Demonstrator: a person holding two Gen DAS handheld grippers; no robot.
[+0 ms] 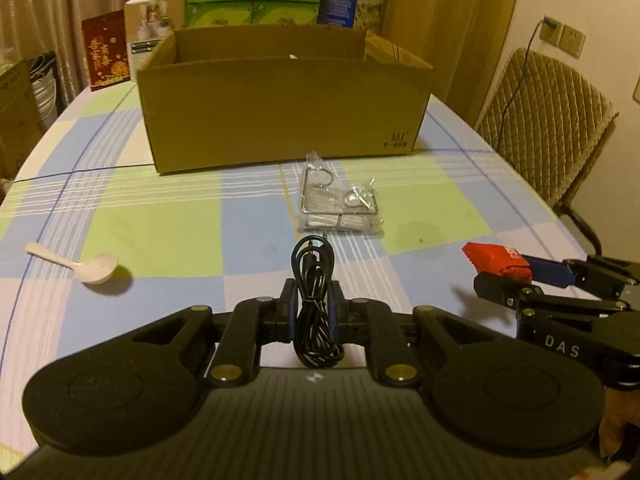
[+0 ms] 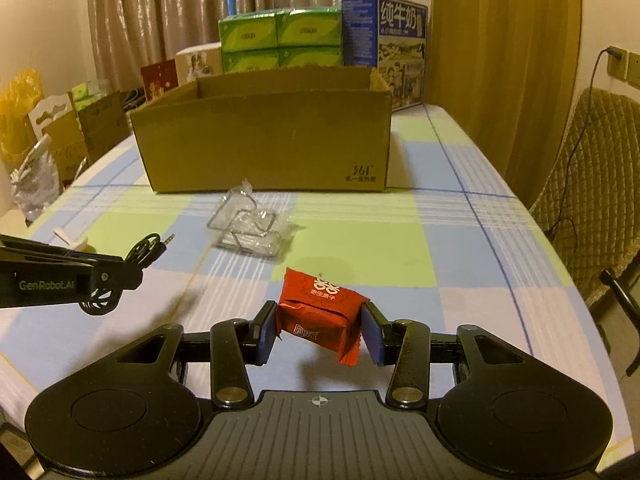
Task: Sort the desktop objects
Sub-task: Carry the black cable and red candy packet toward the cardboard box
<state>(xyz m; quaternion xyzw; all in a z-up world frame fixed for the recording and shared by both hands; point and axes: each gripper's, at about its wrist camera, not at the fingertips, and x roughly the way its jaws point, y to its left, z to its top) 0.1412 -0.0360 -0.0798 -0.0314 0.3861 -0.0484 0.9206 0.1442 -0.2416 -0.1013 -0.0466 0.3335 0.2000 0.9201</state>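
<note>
My left gripper (image 1: pixel 313 304) is shut on a coiled black audio cable (image 1: pixel 314 296), held upright above the checked tablecloth. In the right wrist view the same cable (image 2: pixel 146 250) sticks out of the left gripper (image 2: pixel 120 276) at the left edge. My right gripper (image 2: pixel 320 328) is shut on a red candy packet (image 2: pixel 320 308), lifted off the table. The left wrist view shows this packet (image 1: pixel 496 262) in the right gripper (image 1: pixel 520 276) at the right. An open cardboard box (image 1: pixel 280 108) (image 2: pixel 264 136) stands ahead of both grippers.
A clear bag with a wire holder (image 1: pixel 340 200) (image 2: pixel 252 226) lies in front of the box. A white plastic spoon (image 1: pixel 88 266) (image 2: pixel 74 240) lies at the left. Green tissue packs (image 2: pixel 280 38), a blue milk carton (image 2: pixel 384 44) and a chair (image 1: pixel 548 120) stand around the table.
</note>
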